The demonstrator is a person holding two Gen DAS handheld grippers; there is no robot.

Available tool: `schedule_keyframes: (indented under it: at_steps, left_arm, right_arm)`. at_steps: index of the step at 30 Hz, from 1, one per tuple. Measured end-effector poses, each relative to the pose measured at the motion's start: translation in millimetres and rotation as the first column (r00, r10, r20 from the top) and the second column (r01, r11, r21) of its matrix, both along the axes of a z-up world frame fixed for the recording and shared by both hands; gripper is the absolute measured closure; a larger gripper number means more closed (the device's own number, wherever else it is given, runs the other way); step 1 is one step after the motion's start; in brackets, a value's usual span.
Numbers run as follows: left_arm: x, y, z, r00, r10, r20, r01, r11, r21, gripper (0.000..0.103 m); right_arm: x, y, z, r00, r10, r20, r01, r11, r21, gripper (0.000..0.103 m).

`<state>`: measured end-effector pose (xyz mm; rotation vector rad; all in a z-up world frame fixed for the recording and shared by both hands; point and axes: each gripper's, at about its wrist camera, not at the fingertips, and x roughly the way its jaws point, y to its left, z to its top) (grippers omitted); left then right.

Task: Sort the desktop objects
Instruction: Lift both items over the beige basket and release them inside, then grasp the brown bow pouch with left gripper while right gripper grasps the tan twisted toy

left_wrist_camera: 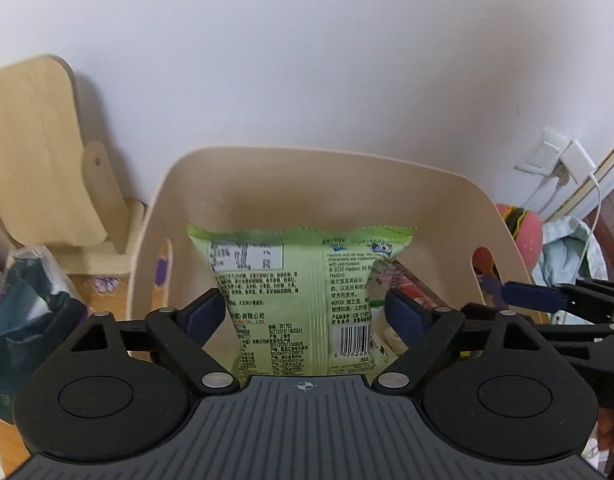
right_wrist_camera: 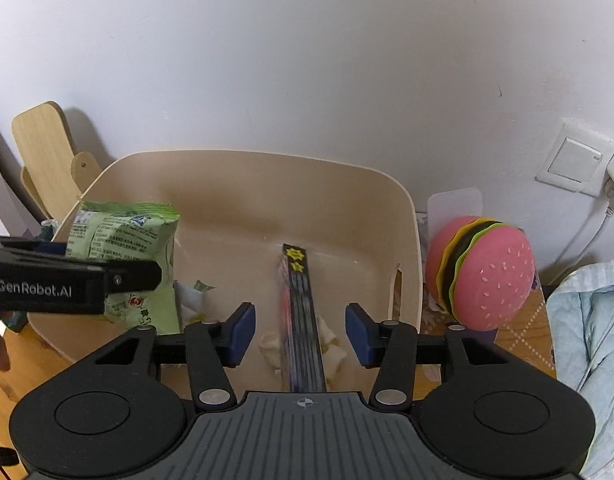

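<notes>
A cream bin (right_wrist_camera: 243,200) with cut-out handles is seen standing against the white wall, and both grippers are held over it. The left gripper (left_wrist_camera: 307,312) is spread apart, its blue pads on either side of a green snack packet (left_wrist_camera: 291,292) but clear of it; the packet stands upright in the left part of the bin. The right gripper (right_wrist_camera: 299,332) is likewise parted, and between its pads a long dark strip with yellow stars (right_wrist_camera: 301,308) is seen, untouched by them, lying tilted in the bin over crumpled white wrappers (right_wrist_camera: 275,348). A pink burger toy (right_wrist_camera: 481,272) is placed just right of the bin, on the desk (right_wrist_camera: 523,332). A wall switch (right_wrist_camera: 575,164) is found far right, and a wooden chair (left_wrist_camera: 35,152) is seen to the left of the bin.
</notes>
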<state>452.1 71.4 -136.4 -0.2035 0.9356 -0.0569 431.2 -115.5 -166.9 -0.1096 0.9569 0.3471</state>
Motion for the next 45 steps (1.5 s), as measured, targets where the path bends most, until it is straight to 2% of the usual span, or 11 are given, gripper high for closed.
schedule_keyframes:
  at_steps: [3, 11, 21, 26, 30, 38, 45]
  left_arm:
    - [-6.0, -1.0, 7.7, 1.0, -0.009, 0.022, 0.009, 1.0, 0.008, 0.012]
    - [-32.9, 2.6, 31.1, 0.997, -0.038, 0.074, 0.035, 0.999, 0.037, 0.009]
    - [-75.1, 9.6, 45.5, 0.995, -0.046, 0.086, 0.046, 0.999, 0.004, 0.009]
    - [-101.7, 12.1, 42.0, 0.998, -0.032, 0.052, 0.034, 0.999, -0.031, 0.008]
    - [-126.4, 14.3, 31.5, 1.0, -0.015, 0.004, 0.015, 0.997, -0.069, 0.008]
    - [-173.3, 16.8, 3.7, 0.993, 0.011, -0.115, -0.027, 0.99, -0.136, 0.008]
    - [-209.0, 5.3, -9.8, 0.983, -0.016, -0.181, -0.011, 0.989, -0.146, 0.008]
  right_arm:
    - [-5.4, -0.4, 5.1, 1.0, 0.01, 0.025, -0.01, 1.0, -0.004, 0.042]
    - [-14.3, -1.3, 18.2, 0.997, 0.033, 0.069, -0.033, 0.999, -0.006, 0.038]
    - [-49.7, -17.4, 45.1, 0.992, 0.028, 0.123, -0.03, 0.999, 0.014, 0.026]
    - [-72.1, -27.9, 51.5, 0.99, 0.02, 0.139, -0.022, 1.0, 0.018, 0.023]
    - [-92.3, -35.5, 50.2, 0.99, 0.013, 0.143, -0.016, 1.0, 0.019, 0.013]
    - [-135.6, -47.3, 36.6, 0.991, 0.026, 0.131, -0.024, 1.0, -0.015, 0.005]
    - [-165.5, -55.4, 19.0, 0.995, 0.038, 0.091, -0.035, 0.999, -0.037, 0.0]
